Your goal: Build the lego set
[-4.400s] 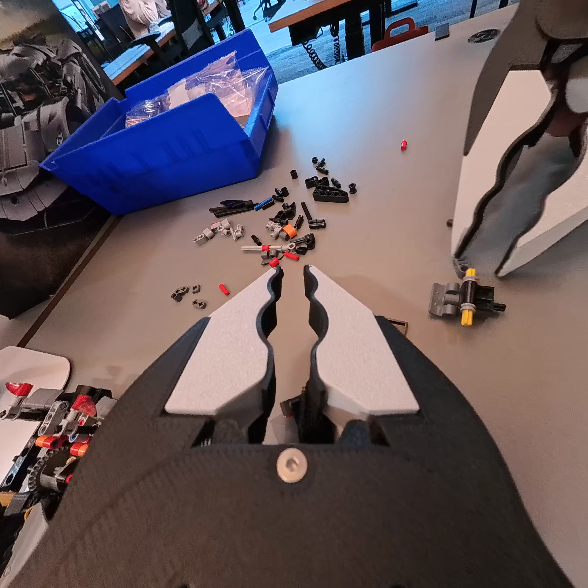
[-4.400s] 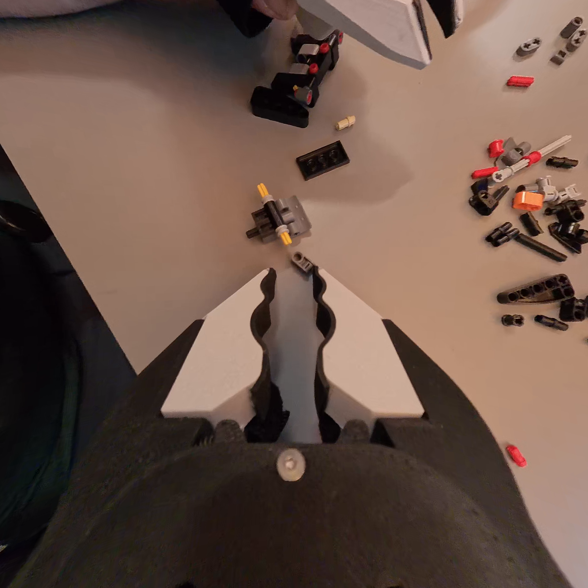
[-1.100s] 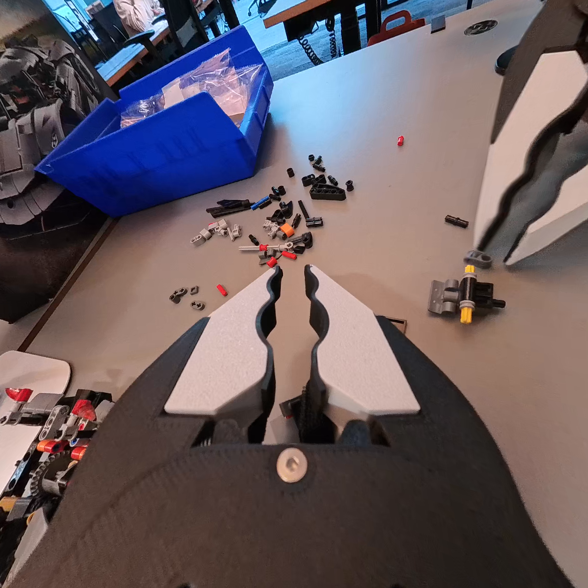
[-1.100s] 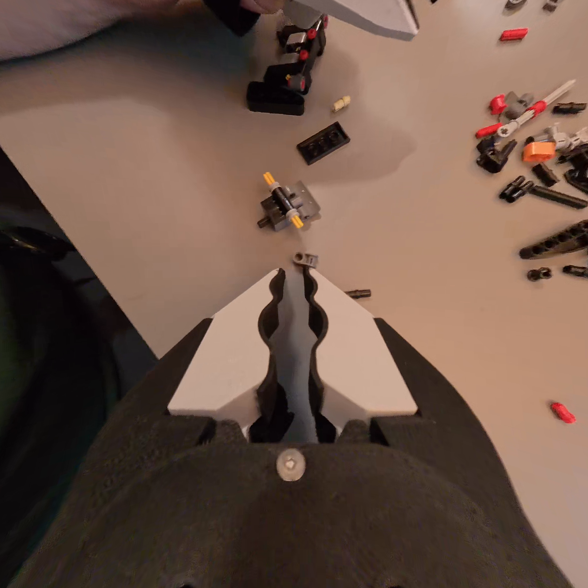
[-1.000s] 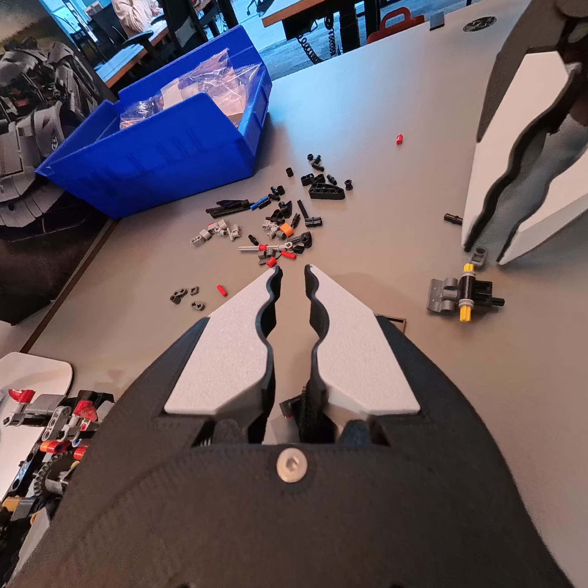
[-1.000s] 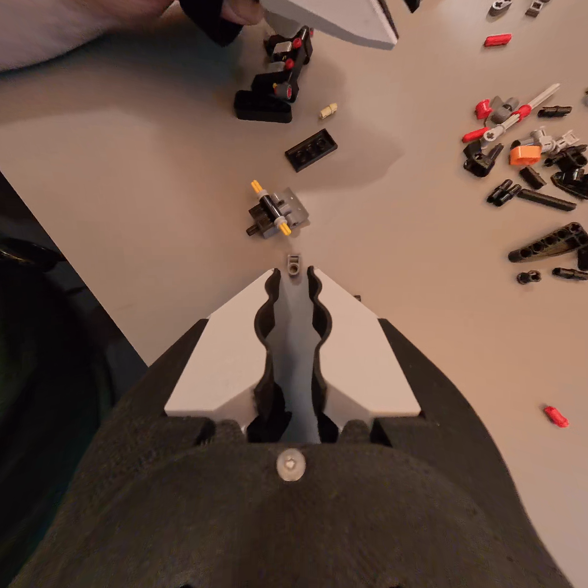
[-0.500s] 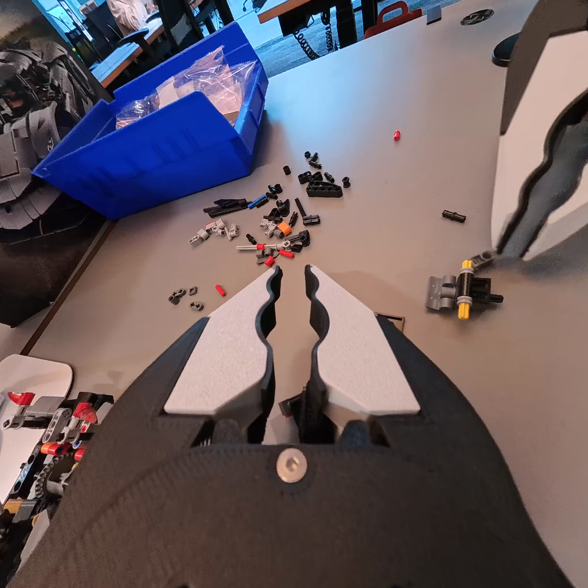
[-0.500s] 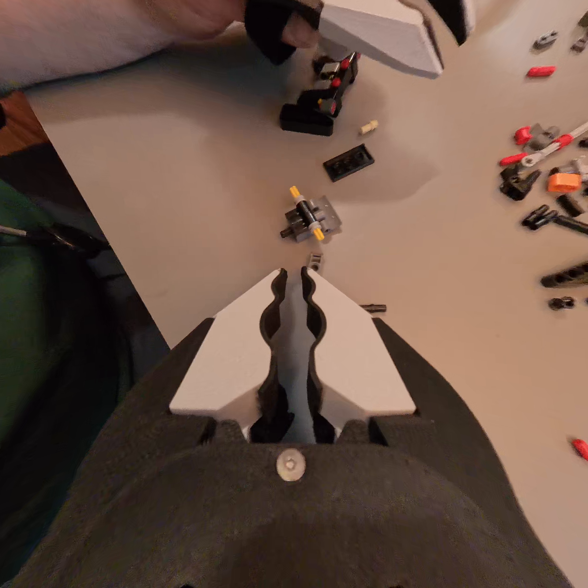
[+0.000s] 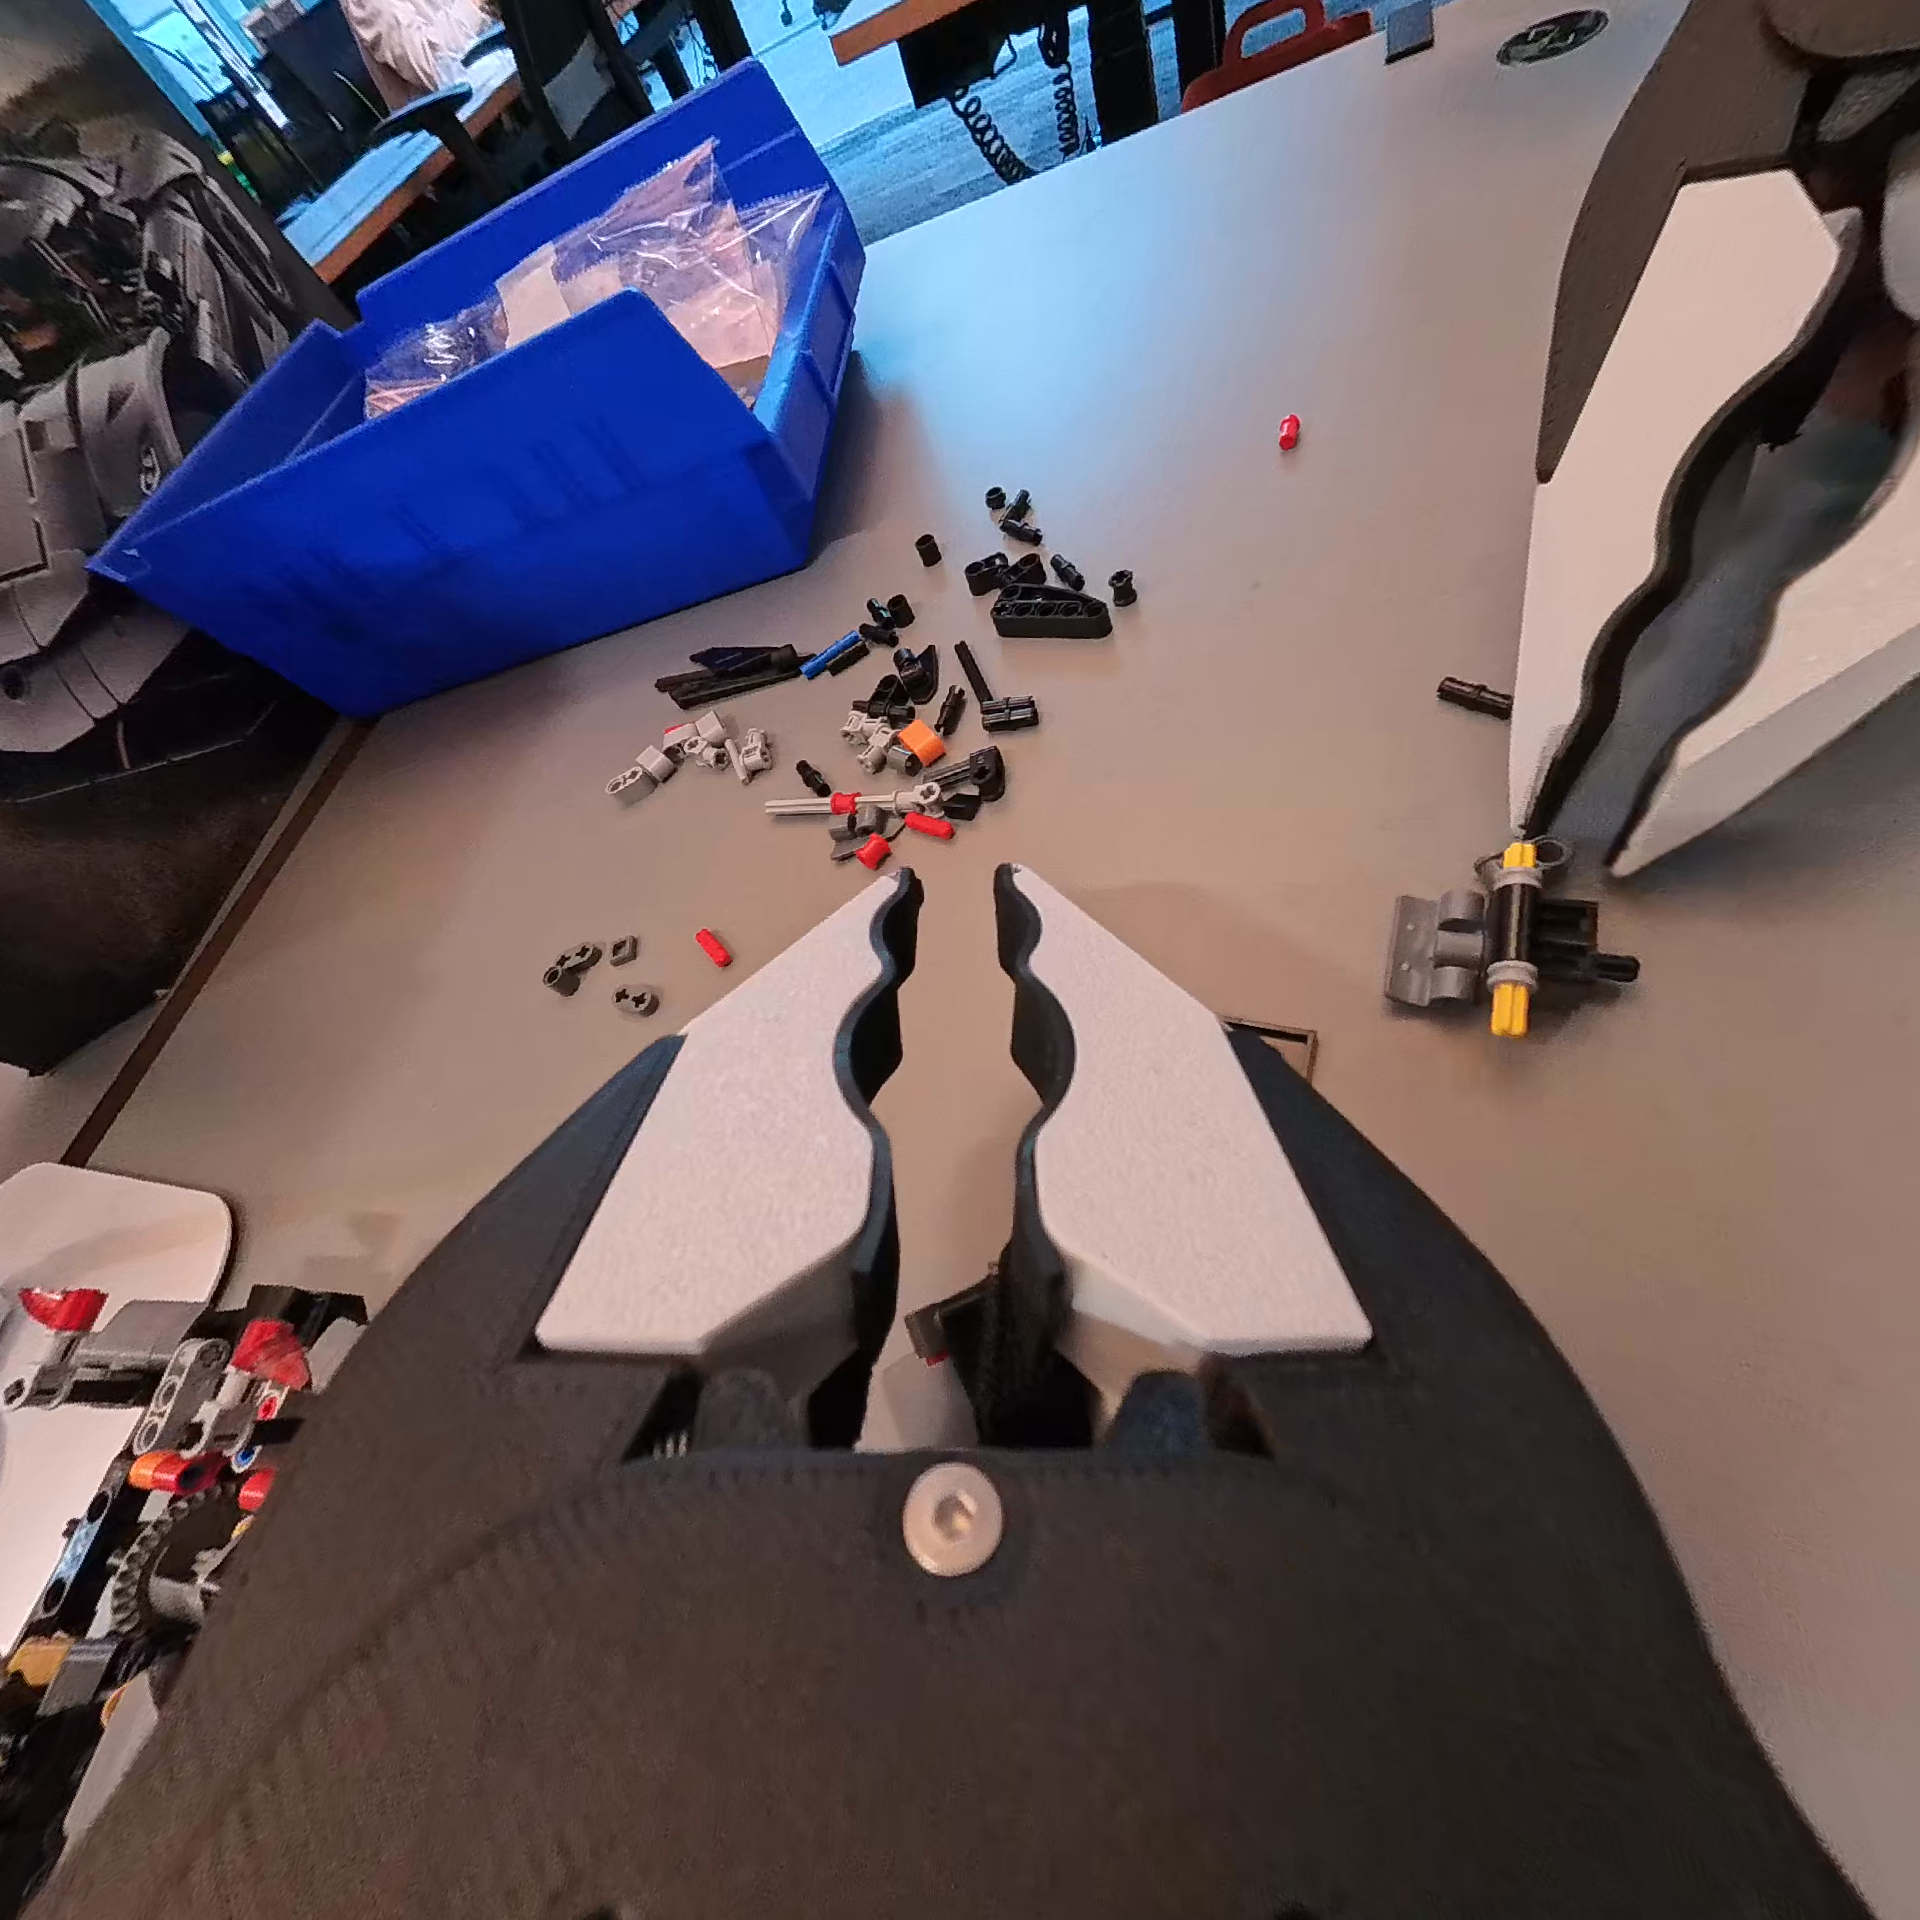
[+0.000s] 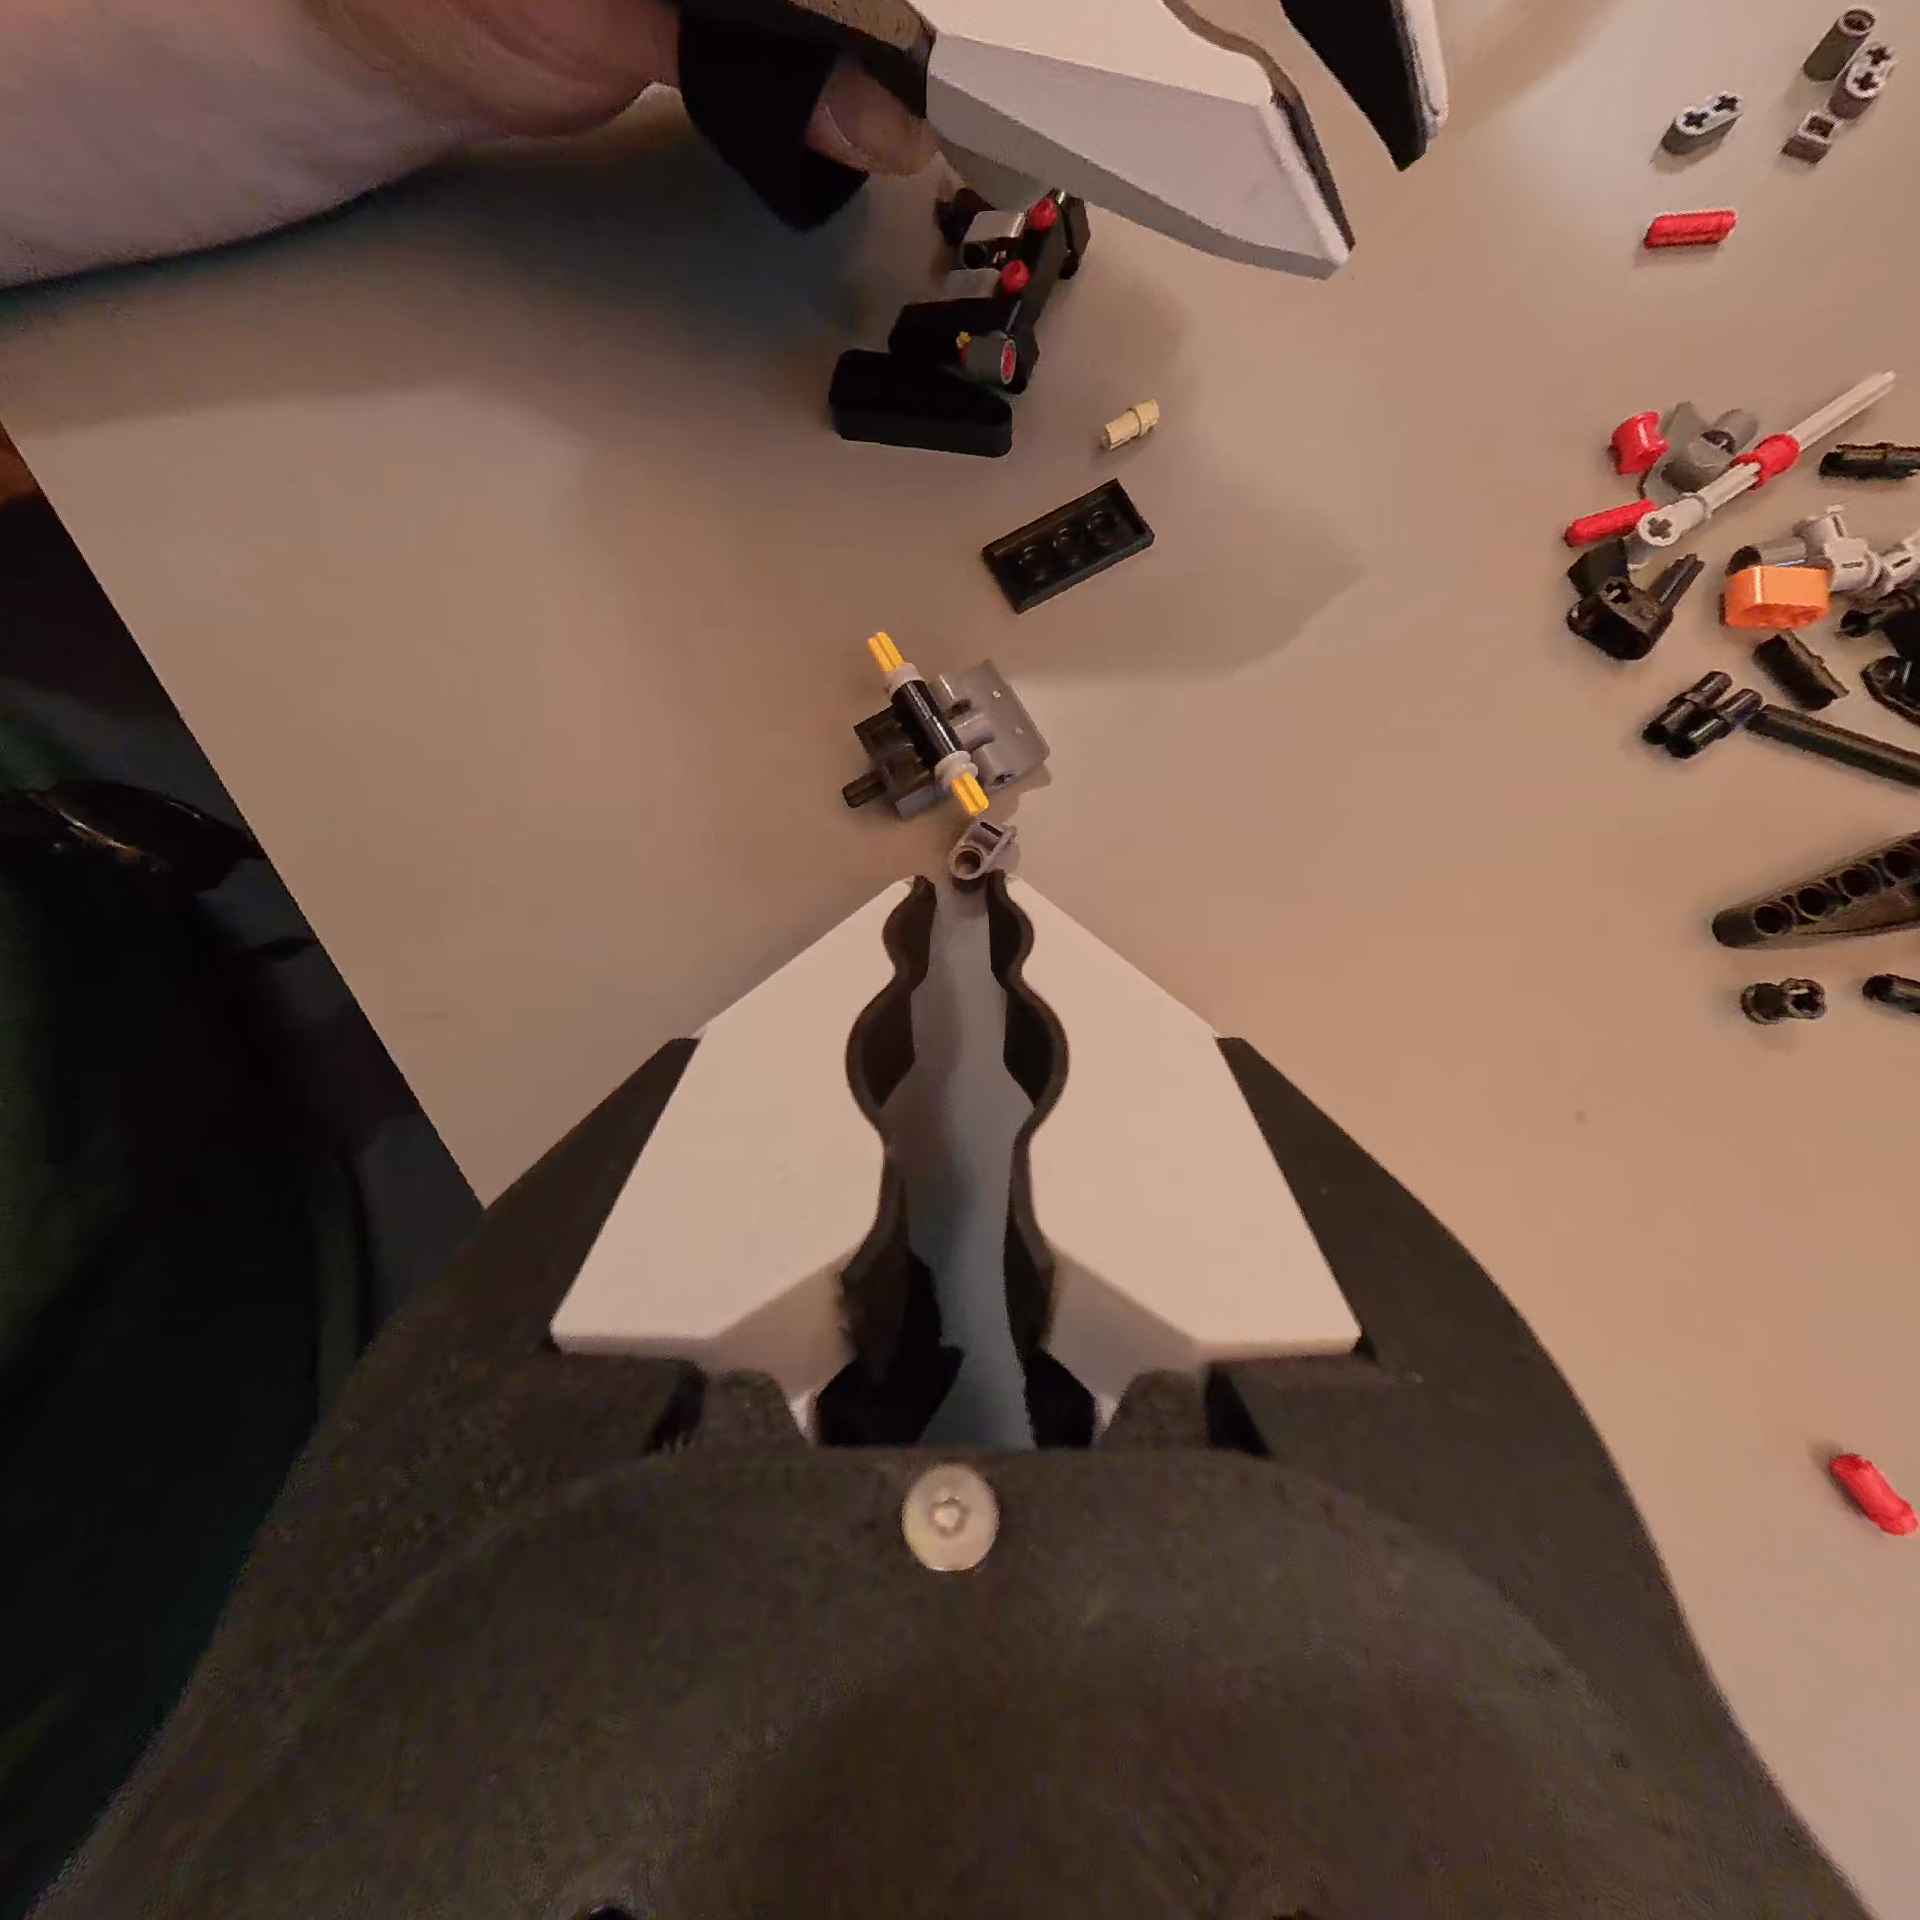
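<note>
Lego sub-assembly [image 9: 1496, 940], grey hinge piece with black block and yellow axle: lies on the grey table [image 9: 1195, 312] toward its right side, left wrist view. Small grey connector [image 9: 1550, 854] at the axle's far end, at the tips of the right gripper [image 9: 1569, 844]; whether it is pinched cannot be told. Left gripper [image 9: 954, 883]: fingers slightly apart, holding nothing, above the table. Loose parts pile [image 9: 894, 727] mid-table; blue bin [image 9: 468, 488] with clear bags at far left; larger build [image 9: 156, 1403] at the near left corner.

Right wrist view: sub-assembly [image 10: 940, 740] near the table's left edge; connector [image 10: 980, 850] just beyond the right gripper [image 10: 961, 883], whose narrow gap stays open. Black plate [image 10: 1070, 542] and black-red build [image 10: 966, 343] farther off; left gripper [image 10: 1351, 197] above.
</note>
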Demonstrator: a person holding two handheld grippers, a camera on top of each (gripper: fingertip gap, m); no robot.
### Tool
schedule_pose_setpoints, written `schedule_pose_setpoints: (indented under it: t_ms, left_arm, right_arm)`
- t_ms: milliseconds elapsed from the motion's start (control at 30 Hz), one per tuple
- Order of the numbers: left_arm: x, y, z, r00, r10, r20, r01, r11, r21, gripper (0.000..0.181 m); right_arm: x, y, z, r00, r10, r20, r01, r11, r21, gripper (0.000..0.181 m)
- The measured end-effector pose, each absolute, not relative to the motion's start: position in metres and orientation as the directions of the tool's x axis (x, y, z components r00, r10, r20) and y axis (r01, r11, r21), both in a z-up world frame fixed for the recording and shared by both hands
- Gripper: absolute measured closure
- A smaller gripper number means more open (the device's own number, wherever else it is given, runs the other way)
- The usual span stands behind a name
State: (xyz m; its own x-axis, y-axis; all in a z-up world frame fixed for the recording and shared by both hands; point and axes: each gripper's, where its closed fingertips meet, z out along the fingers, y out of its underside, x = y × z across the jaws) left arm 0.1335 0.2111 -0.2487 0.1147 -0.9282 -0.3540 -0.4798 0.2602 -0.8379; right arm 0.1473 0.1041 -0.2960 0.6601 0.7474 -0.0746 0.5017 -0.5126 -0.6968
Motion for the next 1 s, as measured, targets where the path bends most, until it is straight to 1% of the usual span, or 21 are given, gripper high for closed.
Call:
schedule_pose_setpoints:
  t_ms: [267,400,467,533,633,667,833,1000]
  left_arm:
    - [0.133,0.212,-0.249,0.116,-0.928,-0.354,-0.481,0.259,-0.837,0.168]
    - [0.132,0.213,-0.25,0.119,-0.929,-0.351,-0.482,0.255,-0.838,0.169]
    - [0.132,0.213,-0.25,0.119,-0.93,-0.348,-0.482,0.253,-0.839,0.169]
    - [0.133,0.213,-0.25,0.119,-0.931,-0.344,-0.482,0.249,-0.84,0.169]
    - [0.133,0.213,-0.251,0.117,-0.933,-0.341,-0.481,0.248,-0.841,0.169]
    - [0.133,0.212,-0.251,0.116,-0.933,-0.341,-0.48,0.248,-0.841,0.169]
    - [0.134,0.211,-0.251,0.111,-0.933,-0.343,-0.48,0.252,-0.84,0.169]
    - [0.134,0.21,-0.25,0.108,-0.932,-0.347,-0.48,0.257,-0.839,0.168]
  right_arm:
    - [0.148,0.111,-0.291,0.608,0.794,-0.02,0.559,-0.445,-0.7,0.157]
    - [0.144,0.113,-0.297,0.558,0.829,-0.03,0.593,-0.423,-0.685,0.161]
    - [0.144,0.114,-0.298,0.559,0.828,-0.035,0.588,-0.426,-0.687,0.169]
    - [0.145,0.115,-0.297,0.568,0.821,-0.048,0.572,-0.436,-0.695,0.17]
    - [0.149,0.115,-0.295,0.595,0.798,-0.095,0.514,-0.469,-0.718,0.17]
    - [0.15,0.116,-0.293,0.609,0.784,-0.125,0.476,-0.487,-0.733,0.175]
    - [0.156,0.117,-0.27,0.612,0.726,-0.313,0.249,-0.553,-0.795,0.175]
    - [0.159,0.117,-0.263,0.601,0.704,-0.378,0.173,-0.576,-0.799,0.176]
